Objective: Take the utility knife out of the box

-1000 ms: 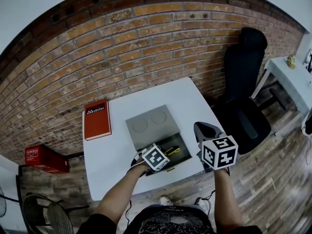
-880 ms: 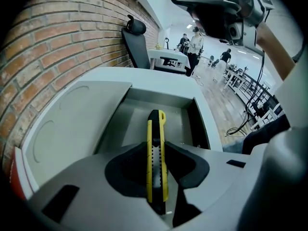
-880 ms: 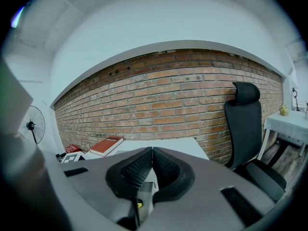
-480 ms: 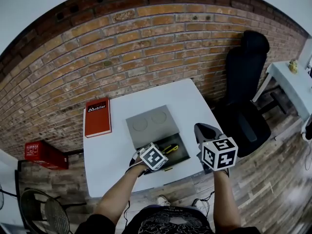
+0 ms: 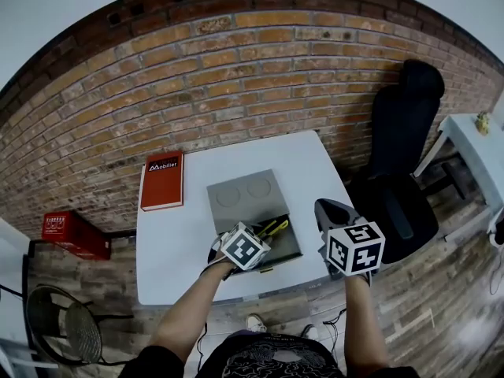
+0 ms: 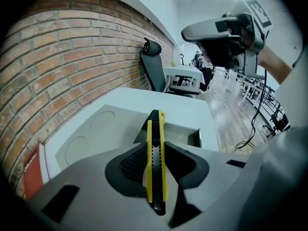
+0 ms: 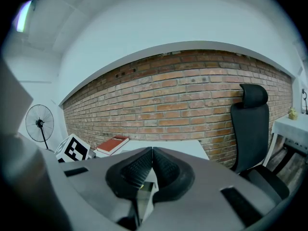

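The utility knife (image 6: 155, 163), yellow with a black slider strip, sits lower centre in the left gripper view. It stands on edge, pointing up the frame, pinched between the jaws of the left gripper (image 6: 155, 150). Behind its tip lies the grey box (image 6: 188, 134), open, with its lid (image 5: 242, 197) folded back flat, just below centre in the head view. The knife seems lifted clear of the box, though that is hard to tell.

Rough brick wall (image 5: 236, 61), matt grey box (image 5: 242, 199), smooth white table (image 5: 177, 246), wood-plank floor (image 5: 441, 290)
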The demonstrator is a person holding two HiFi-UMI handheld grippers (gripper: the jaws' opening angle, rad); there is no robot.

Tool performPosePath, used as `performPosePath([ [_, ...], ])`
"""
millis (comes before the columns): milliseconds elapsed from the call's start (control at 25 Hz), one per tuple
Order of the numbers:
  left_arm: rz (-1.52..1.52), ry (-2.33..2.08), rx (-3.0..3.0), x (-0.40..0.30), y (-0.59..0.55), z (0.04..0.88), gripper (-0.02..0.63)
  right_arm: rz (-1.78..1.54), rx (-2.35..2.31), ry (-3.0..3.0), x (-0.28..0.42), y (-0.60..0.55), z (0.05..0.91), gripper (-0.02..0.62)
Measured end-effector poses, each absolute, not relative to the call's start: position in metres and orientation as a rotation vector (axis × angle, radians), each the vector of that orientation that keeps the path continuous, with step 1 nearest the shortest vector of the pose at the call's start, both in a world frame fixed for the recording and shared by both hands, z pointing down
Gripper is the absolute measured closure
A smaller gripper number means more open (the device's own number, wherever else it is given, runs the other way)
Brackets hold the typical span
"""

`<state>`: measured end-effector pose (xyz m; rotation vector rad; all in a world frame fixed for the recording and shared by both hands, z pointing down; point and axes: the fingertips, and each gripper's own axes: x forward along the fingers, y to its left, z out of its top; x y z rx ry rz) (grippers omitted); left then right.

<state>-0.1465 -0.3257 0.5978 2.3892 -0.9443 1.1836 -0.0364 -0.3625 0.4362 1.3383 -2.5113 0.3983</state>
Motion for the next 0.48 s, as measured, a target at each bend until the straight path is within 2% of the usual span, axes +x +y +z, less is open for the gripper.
performPosePath([
  [480,0.885,-1.292,2.43,-0.154,-0.34,0.51,0.479,0.347,1.224,-2.575,-0.033,-0.353,0.421,0.575],
])
